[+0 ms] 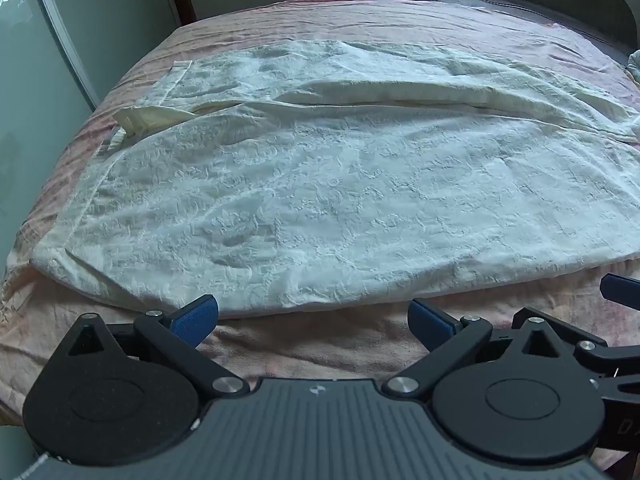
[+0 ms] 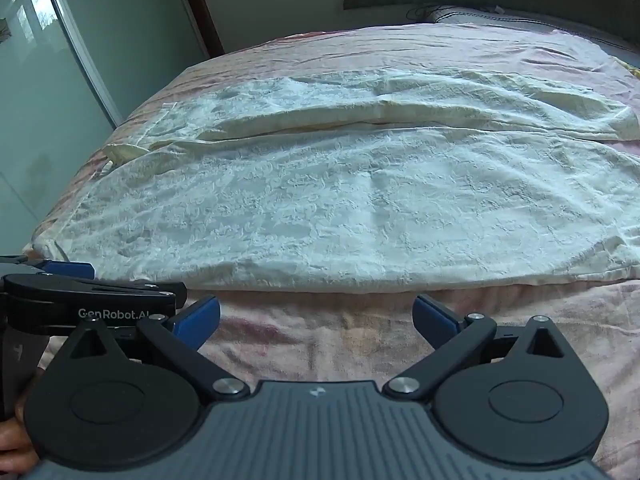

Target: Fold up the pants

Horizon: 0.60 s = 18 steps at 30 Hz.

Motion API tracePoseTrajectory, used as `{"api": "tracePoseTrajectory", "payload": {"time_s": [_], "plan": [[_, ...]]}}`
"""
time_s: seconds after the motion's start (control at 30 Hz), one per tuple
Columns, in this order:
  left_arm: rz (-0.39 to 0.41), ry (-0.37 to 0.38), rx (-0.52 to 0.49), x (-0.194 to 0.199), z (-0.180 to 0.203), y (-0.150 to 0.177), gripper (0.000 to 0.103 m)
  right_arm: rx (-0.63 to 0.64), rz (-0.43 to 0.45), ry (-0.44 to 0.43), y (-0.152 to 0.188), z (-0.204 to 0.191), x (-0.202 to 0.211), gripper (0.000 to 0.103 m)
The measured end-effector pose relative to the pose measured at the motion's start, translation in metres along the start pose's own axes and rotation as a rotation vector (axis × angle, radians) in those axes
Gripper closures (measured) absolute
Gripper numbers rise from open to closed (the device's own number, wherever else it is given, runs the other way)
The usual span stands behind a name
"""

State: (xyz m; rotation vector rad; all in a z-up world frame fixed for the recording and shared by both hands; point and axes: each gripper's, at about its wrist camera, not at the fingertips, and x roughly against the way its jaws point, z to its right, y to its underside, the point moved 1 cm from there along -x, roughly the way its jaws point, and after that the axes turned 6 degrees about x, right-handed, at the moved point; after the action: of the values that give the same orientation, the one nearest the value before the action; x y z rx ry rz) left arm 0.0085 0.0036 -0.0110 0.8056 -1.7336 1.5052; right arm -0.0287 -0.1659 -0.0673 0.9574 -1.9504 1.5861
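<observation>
Your left gripper (image 1: 314, 318) has its fingers (image 1: 196, 316) spread wide, holding nothing and touching nothing, poised over bare pink bedsheet (image 1: 312, 344). Your right gripper (image 2: 316, 316) is the same: fingers (image 2: 434, 316) wide apart, empty, above the sheet. The white pants (image 1: 320, 200) lie flat on the bed just ahead of both sets of fingers, long axis running left to right, near edge close beyond the fingertips. A grey pillow (image 1: 520, 4) sits far beyond them, and a glass wardrobe door (image 2: 48, 80) stands off to the left.
</observation>
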Motion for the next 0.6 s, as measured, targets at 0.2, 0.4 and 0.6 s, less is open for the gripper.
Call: {"api": "tracePoseTrajectory", "payload": {"time_s": [0.2,0.4,0.6], "plan": [[-0.002,0.001,0.008,-0.0012,-0.0023,0.0003,0.001,0.003,-0.004,-0.005,0.0010,-0.0005,-0.0012,0.000],[-0.001,0.001,0.007,-0.0011,-0.0022,0.0005,0.001,-0.007,0.001,-0.008,0.0009,0.0015,0.0002,0.000],[0.001,0.003,0.005,-0.0008,-0.0004,0.0004,0.002,-0.004,-0.011,-0.016,0.0014,0.0006,-0.0018,0.000]]}}
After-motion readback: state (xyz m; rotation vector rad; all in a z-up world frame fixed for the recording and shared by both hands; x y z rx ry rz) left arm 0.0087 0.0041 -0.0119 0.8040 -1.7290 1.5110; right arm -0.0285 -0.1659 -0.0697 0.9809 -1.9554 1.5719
